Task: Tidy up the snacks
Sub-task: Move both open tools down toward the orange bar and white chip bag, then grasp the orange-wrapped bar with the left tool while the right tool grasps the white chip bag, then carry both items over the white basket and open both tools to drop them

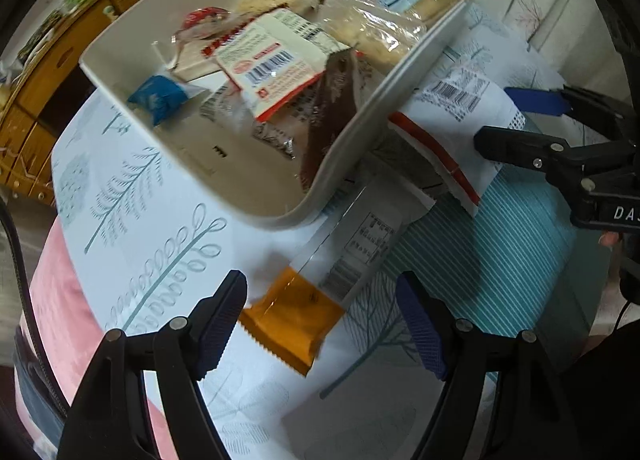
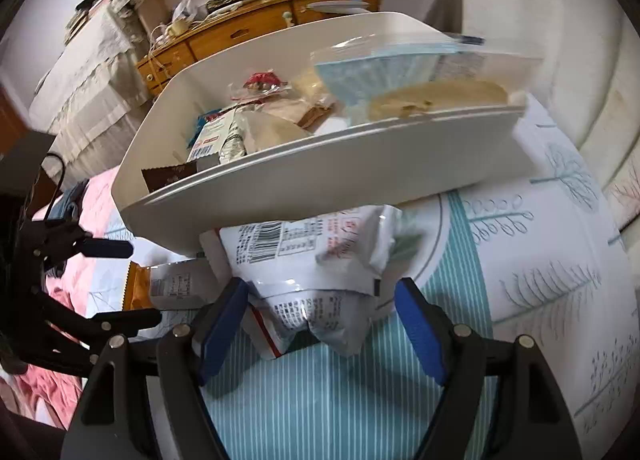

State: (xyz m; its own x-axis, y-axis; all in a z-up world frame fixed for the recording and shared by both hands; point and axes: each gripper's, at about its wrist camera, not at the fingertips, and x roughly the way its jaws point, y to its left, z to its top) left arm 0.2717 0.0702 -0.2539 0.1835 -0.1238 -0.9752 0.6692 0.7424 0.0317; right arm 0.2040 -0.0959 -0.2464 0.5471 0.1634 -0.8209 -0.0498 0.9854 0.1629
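A white bin (image 1: 360, 116) holds several snack packets and sits on the patterned tablecloth; it also shows in the right wrist view (image 2: 320, 176). My left gripper (image 1: 320, 324) is open, with an orange packet (image 1: 292, 320) lying on the cloth between its fingers. A white packet (image 1: 360, 248) lies just beyond it. My right gripper (image 2: 320, 324) is open around the near end of a white snack bag (image 2: 320, 260) with red trim that lies against the bin's front wall. The right gripper also shows in the left wrist view (image 1: 516, 120), open.
A wooden cabinet (image 2: 260, 28) with shelves stands behind the table. A pink cloth (image 1: 60, 300) lies past the table's left edge. The striped teal part of the tablecloth (image 2: 360, 400) is under my right gripper.
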